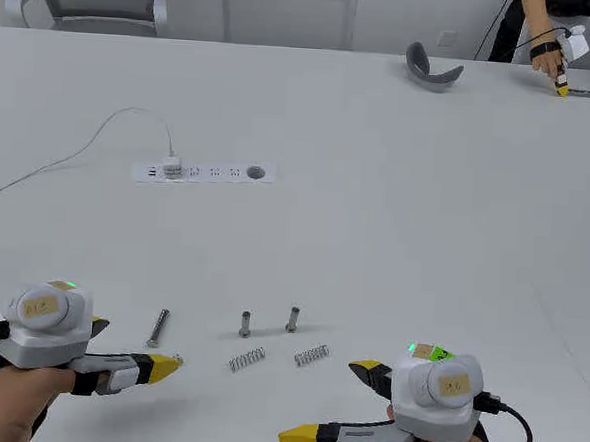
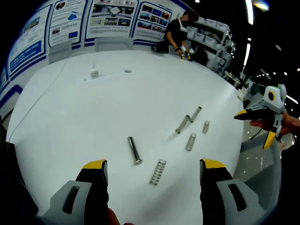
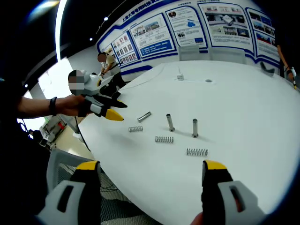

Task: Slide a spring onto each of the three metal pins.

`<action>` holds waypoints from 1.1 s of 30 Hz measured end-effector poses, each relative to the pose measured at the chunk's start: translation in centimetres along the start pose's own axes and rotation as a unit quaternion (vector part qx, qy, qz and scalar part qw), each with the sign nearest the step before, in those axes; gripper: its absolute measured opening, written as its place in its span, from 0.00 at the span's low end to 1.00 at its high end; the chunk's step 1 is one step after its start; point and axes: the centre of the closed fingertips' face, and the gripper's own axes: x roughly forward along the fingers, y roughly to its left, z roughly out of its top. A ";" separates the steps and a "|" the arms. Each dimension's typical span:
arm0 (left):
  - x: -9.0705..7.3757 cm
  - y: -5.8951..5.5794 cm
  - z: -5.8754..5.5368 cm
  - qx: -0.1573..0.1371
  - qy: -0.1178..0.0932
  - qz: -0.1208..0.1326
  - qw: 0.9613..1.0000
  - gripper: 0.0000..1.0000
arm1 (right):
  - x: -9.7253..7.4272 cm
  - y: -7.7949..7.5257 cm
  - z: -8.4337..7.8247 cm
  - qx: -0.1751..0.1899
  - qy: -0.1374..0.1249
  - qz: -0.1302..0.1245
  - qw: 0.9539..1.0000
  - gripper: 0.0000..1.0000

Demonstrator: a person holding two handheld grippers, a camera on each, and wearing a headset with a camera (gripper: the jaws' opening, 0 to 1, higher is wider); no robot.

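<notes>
Three metal pins are on the white table (image 1: 394,237). One pin (image 1: 157,327) lies flat at the left; two pins (image 1: 246,324) (image 1: 292,319) stand upright. Two springs (image 1: 247,359) (image 1: 312,355) lie in front of the upright pins. In the left gripper view a third spring (image 2: 158,171) lies beside the flat pin (image 2: 134,151), just ahead of the jaws. My left gripper (image 1: 135,342) is open near the flat pin, holding nothing. My right gripper (image 1: 332,404) is open right of the springs, with nothing in it. The right gripper view looks across all three springs (image 3: 164,139) and pins (image 3: 170,122).
A white power strip (image 1: 203,171) with a plugged cable lies mid-table. A grey curved object (image 1: 429,71) rests at the far right. Another person's hands (image 1: 560,57) work at the far right corner. Chairs (image 1: 288,10) stand behind the table. The near table edge runs close under both grippers.
</notes>
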 end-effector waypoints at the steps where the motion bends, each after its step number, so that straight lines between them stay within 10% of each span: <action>1: 0.1 0.0 0.0 -0.002 0.001 0.000 1.000 0.82 | 0.0 0.0 0.0 0.000 0.000 0.000 1.000 0.91; 33: 5.5 2.8 1.0 -0.076 0.021 0.033 0.996 0.33 | -0.9 -0.8 -0.5 0.025 0.000 -0.008 1.000 0.89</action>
